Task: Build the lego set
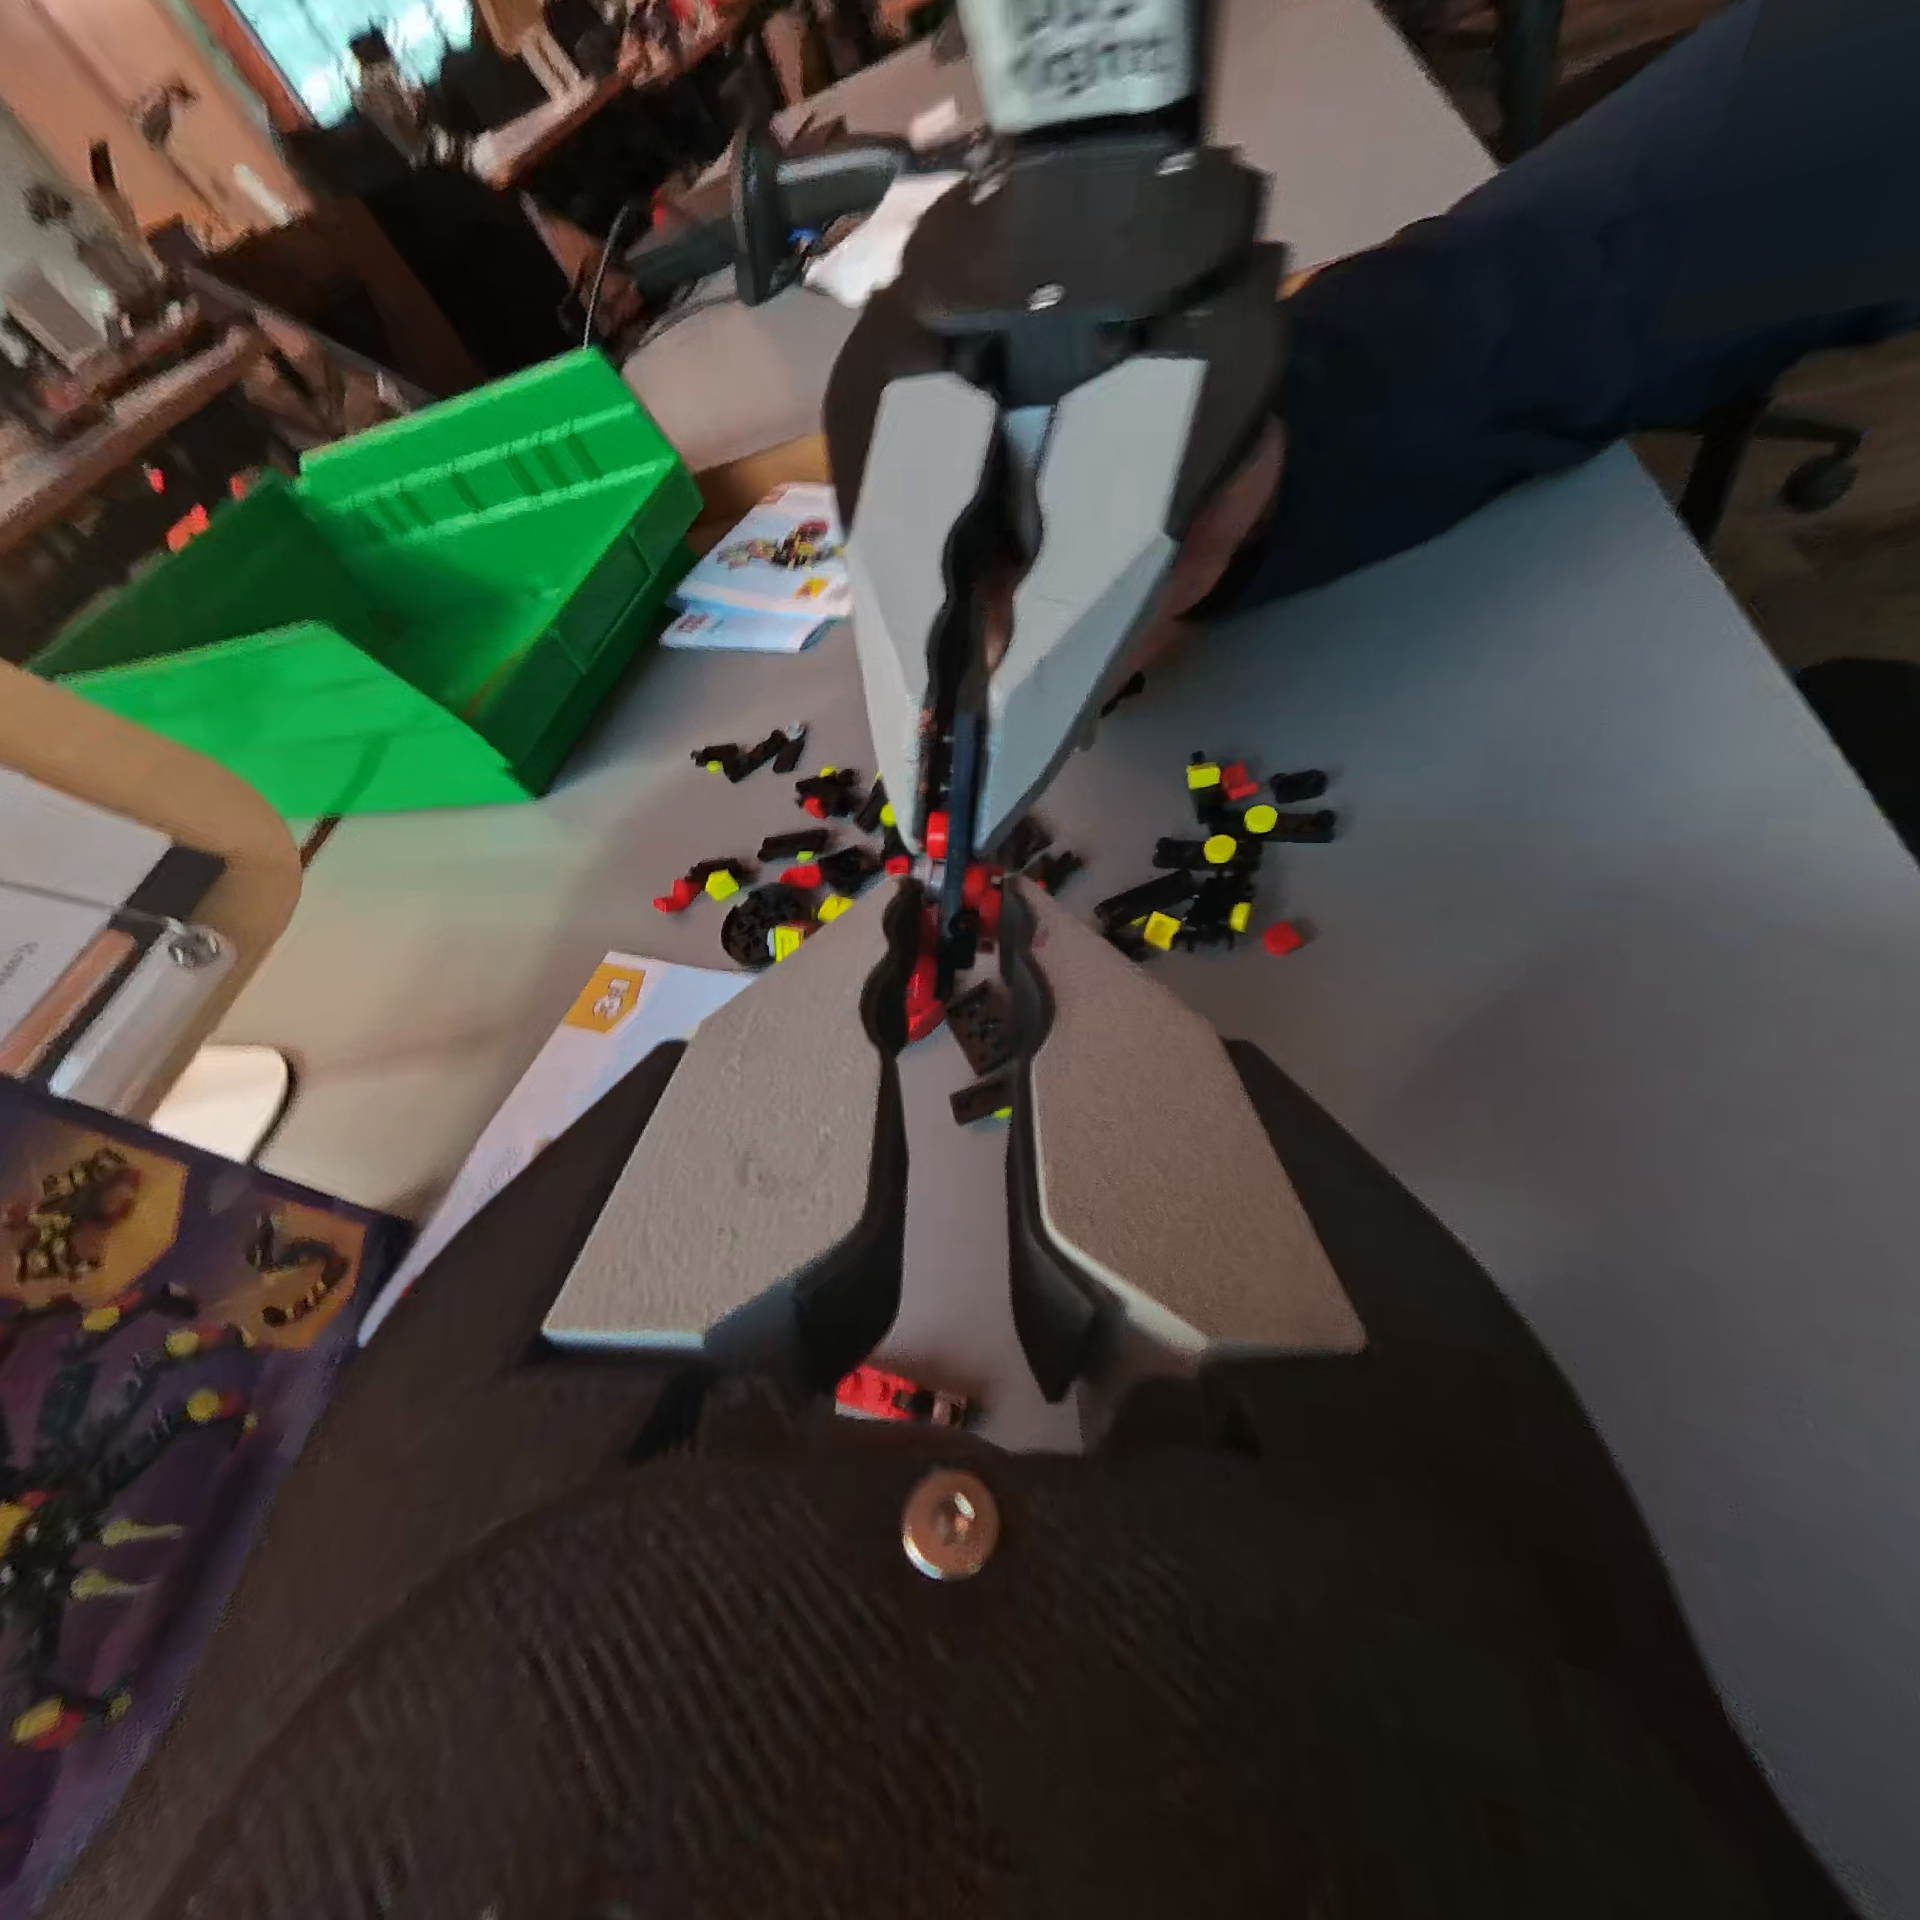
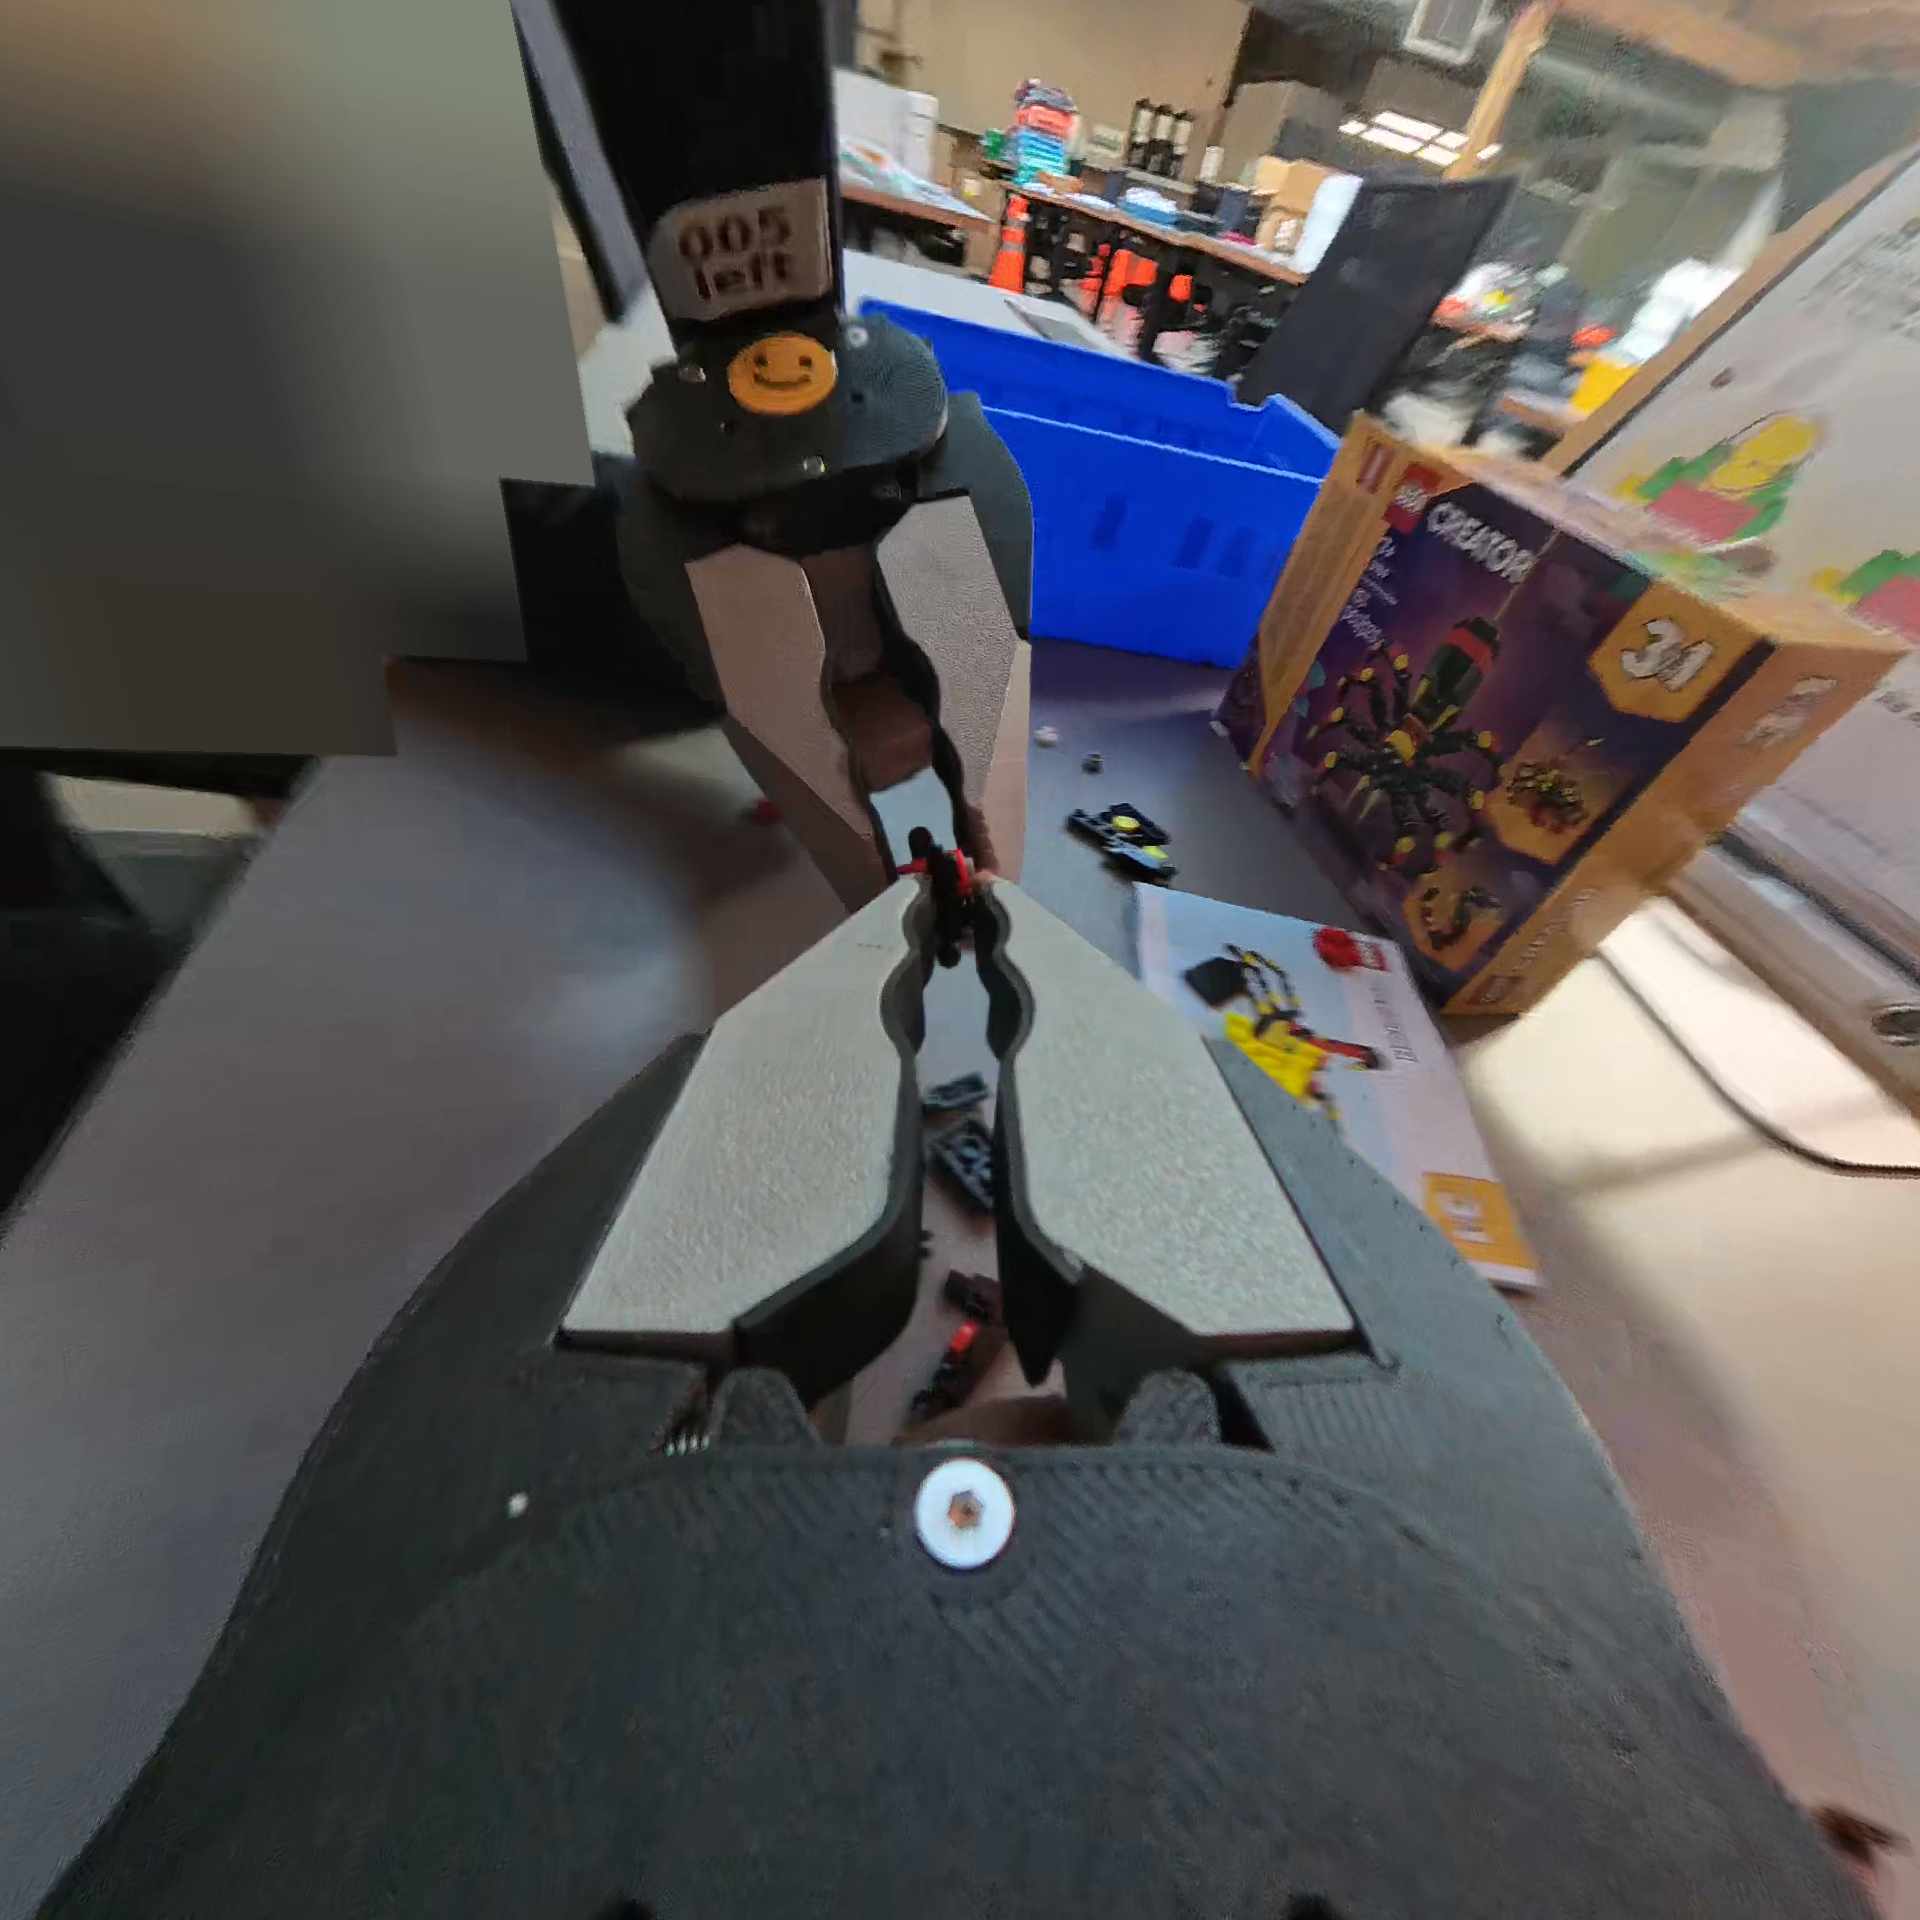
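Observation:
A small red and black lego assembly (image 1: 948, 920) hangs above the grey table (image 1: 1455, 1039), held between two grippers that meet tip to tip. My left gripper (image 1: 951, 909) is shut on its near end. My right gripper (image 1: 940, 831) comes down from the far side and is shut on its other end. In the right wrist view my right gripper (image 2: 951, 914) pinches the assembly (image 2: 945, 888), and the left gripper (image 2: 935, 847) meets it from above. Loose black, red and yellow pieces (image 1: 810, 852) lie on the table below, with another pile (image 1: 1226, 862) to the right.
Green bins (image 1: 416, 582) stand at the back left and a blue bin (image 2: 1122, 488) behind the left gripper. The set's purple box (image 2: 1538, 748) and an instruction booklet (image 2: 1330, 1060) lie beside the work spot. Black plates (image 2: 961, 1143) lie under my fingers. A dark sleeve (image 1: 1558, 343) reaches in.

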### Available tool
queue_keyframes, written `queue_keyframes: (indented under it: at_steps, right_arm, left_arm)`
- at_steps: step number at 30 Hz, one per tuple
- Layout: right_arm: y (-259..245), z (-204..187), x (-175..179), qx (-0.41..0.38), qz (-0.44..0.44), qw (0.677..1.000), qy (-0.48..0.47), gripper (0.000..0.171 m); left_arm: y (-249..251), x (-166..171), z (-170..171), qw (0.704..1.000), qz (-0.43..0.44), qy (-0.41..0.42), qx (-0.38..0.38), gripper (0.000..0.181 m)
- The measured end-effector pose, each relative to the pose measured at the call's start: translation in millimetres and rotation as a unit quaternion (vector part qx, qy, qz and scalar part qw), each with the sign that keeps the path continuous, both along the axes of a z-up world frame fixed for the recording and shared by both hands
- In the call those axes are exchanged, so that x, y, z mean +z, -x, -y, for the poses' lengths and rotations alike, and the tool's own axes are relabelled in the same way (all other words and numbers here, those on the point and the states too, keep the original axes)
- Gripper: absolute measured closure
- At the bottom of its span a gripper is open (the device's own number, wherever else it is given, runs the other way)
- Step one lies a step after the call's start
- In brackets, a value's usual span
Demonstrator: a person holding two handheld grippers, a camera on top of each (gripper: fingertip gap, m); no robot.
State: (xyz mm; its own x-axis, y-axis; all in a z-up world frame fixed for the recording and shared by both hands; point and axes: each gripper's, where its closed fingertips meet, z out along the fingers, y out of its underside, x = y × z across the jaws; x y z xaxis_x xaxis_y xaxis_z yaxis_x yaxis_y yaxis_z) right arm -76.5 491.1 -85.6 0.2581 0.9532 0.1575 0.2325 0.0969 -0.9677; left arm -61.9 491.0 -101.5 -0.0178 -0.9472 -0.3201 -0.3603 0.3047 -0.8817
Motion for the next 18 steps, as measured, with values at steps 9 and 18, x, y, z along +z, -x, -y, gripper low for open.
queue_keyframes:
  at_steps: [9,18]
  right_arm:
    - [-1,7,8,0.078,-0.085,0.976,0.185,0.168]
    - [-1,24,11,0.094,-0.042,0.994,0.044,0.169]
  left_arm:
    - [6,1,11,0.998,-0.004,-0.062,-0.033,0.164]
    - [7,1,28,0.978,-0.005,0.191,-0.09,0.132]
